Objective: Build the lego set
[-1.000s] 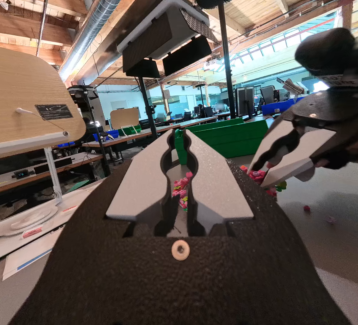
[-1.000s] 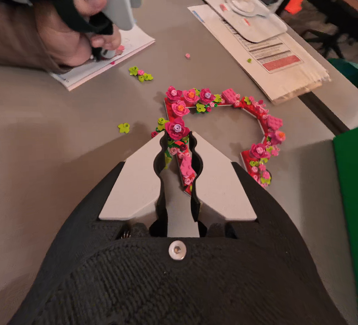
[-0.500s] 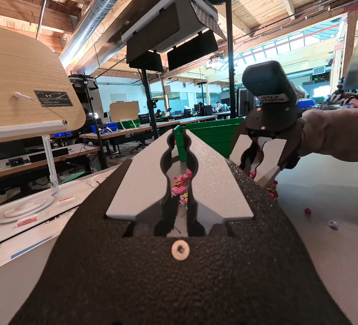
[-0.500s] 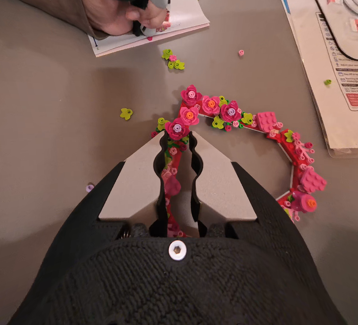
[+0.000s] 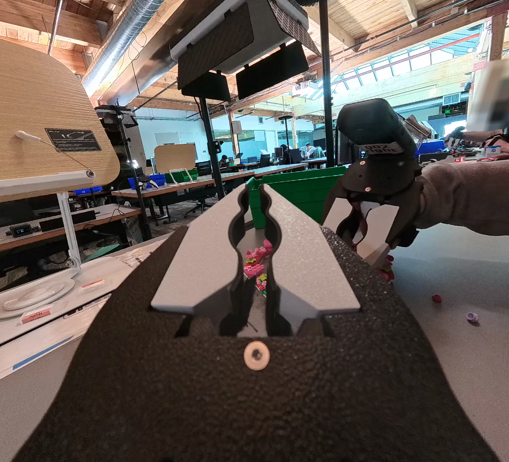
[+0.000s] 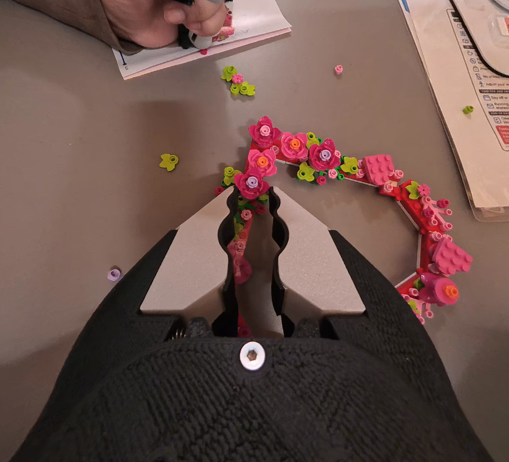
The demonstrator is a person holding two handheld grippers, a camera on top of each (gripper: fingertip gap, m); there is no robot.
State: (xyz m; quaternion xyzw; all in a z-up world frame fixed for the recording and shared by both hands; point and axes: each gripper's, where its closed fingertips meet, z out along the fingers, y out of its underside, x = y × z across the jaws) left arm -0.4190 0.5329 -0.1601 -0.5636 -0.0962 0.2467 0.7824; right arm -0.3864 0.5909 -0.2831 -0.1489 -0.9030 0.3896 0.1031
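Observation:
A red lego wreath (image 6: 413, 195) with pink flowers and lime leaves lies on the grey table (image 6: 82, 173). My right gripper (image 6: 252, 191) straddles its left arm. The jaws are closed on it just below a dark pink flower (image 6: 252, 183) at the tips. In the left wrist view the right gripper (image 5: 369, 251) points down onto the wreath (image 5: 256, 256). My left gripper (image 5: 253, 188) is held low and level, its jaws closed to a narrow slit with nothing between them. The left hand (image 6: 154, 8) rests on a booklet (image 6: 248, 16).
Loose pieces lie around: a lime leaf (image 6: 168, 161), a leaf cluster (image 6: 238, 83), a pink stud (image 6: 338, 69) and a lilac stud (image 6: 113, 274). Paper sheets (image 6: 440, 63) and a lamp base (image 5: 33, 297) are on one side. A green bin (image 5: 297, 192) stands behind the wreath. The left gripper's tips are roughly 15 cm from the right gripper's. It is some 6 cm from my right tips to the lime leaf (image 6: 168, 161).
My right gripper has swung round, and the wreath has turned under it so its left arm now lies along the left finger. The flower stays at the fingertips. The left gripper has barely moved.

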